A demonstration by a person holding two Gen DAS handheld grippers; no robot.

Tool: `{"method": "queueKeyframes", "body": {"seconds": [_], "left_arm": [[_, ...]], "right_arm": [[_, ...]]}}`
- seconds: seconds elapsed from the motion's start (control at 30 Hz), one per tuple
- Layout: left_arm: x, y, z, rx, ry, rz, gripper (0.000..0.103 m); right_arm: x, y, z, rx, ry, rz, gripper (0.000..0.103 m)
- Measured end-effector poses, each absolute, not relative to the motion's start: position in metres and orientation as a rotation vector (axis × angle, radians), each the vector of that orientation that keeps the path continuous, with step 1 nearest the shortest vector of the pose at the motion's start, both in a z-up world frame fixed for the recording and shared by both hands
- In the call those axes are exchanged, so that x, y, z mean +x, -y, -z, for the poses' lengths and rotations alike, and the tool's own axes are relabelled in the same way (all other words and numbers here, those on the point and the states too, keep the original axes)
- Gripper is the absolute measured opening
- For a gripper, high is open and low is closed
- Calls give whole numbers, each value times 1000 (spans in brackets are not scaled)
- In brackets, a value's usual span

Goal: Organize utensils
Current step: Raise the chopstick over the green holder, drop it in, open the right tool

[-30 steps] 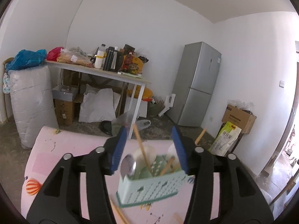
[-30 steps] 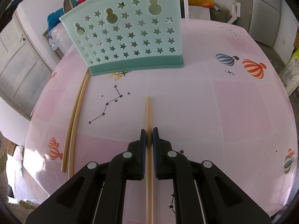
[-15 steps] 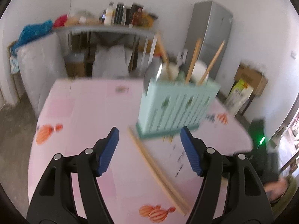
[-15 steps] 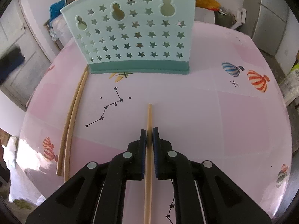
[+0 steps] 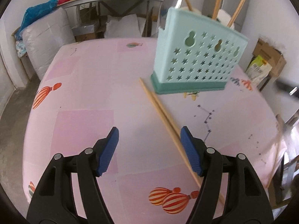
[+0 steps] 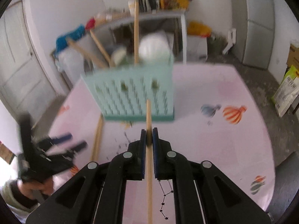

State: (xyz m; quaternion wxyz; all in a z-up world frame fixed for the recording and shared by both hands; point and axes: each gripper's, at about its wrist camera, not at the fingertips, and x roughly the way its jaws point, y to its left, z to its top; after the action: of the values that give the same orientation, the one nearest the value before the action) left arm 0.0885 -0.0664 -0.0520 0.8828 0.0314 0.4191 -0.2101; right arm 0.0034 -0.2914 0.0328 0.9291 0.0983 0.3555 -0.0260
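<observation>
Right hand-held gripper (image 6: pixel 149 137) was pinching one chopstick (image 6: pixel 149 119) lifted in front of the utensil basket (image 5: pixel 194 63), while the left hand-held gripper (image 5: pixel 149 150) hung spread and empty over a chopstick pair (image 5: pixel 164 117) on the table (image 5: pixel 84 93) beside the basket's base. Task looked partly done: basket already held several chopsticks, a spoon and white utensils; three chopsticks left.
</observation>
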Motion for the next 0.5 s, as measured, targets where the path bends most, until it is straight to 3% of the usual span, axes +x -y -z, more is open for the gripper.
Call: {"method": "queueKeyframes", "body": {"seconds": [0.5], "left_arm": [[90, 72, 65, 102, -920, 409, 65]], "right_arm": [[10, 296, -157, 160, -351, 5, 7]]}}
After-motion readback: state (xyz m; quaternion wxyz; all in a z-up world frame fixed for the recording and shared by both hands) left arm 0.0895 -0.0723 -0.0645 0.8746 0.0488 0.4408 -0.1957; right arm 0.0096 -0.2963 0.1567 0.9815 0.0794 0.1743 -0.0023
